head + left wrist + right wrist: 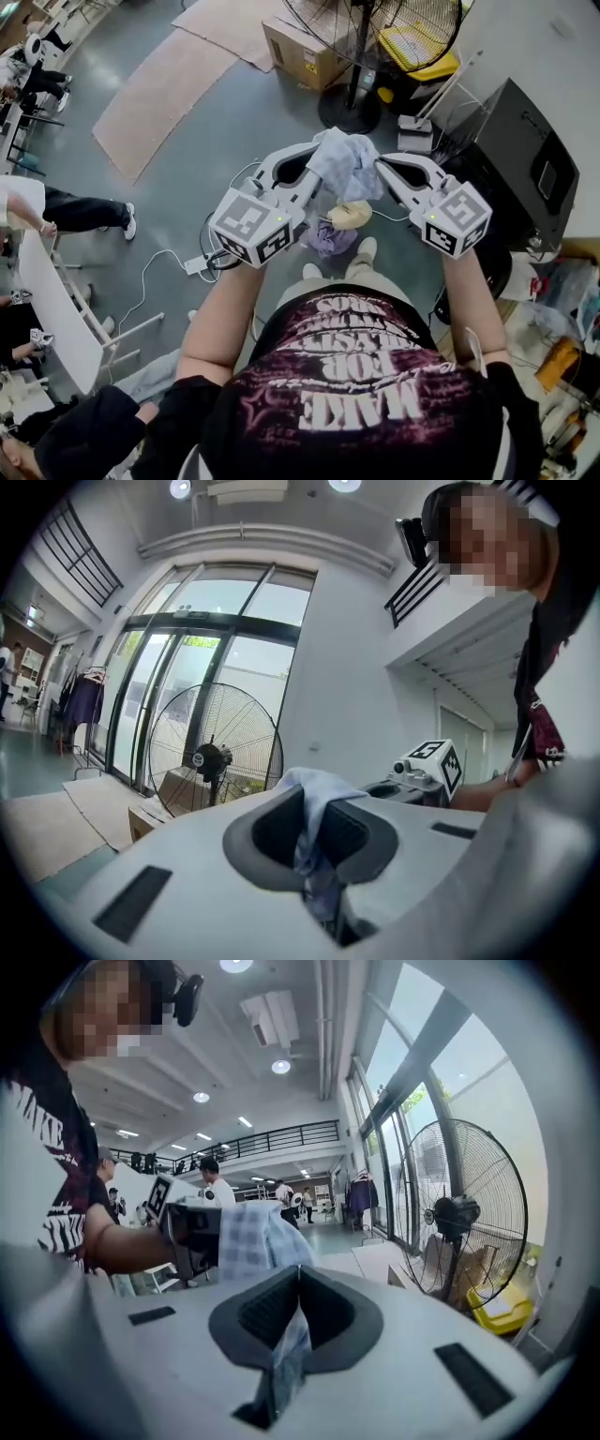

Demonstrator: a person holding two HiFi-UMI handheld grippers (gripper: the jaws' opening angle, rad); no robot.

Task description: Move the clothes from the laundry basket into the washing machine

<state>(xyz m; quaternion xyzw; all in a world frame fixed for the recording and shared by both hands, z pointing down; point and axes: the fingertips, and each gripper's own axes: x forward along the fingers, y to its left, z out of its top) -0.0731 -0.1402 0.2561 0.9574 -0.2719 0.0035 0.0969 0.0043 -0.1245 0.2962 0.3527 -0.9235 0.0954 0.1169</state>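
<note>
Your left claw point(317, 169) and right claw point(381, 170) each pinch the pale blue checked cloth point(345, 159), held up between them above the grey concrete floor point(216, 122), with a black pedestal fan point(375, 33) beyond.

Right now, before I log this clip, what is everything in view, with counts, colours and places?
checked cloth: one, pale blue and white, held up between both grippers
purple cloth: one, purple, low down by the person's feet
standing fan: one, black, on the floor ahead
cardboard box: one, brown, just left of the fan
floor mats: two, brown, on the floor further left
black case: one, black, at the right
power strip: one, white, on the floor below the left gripper
left gripper: one, pale grey, shut on the cloth's left end
right gripper: one, pale grey, shut on the cloth's right end
</note>
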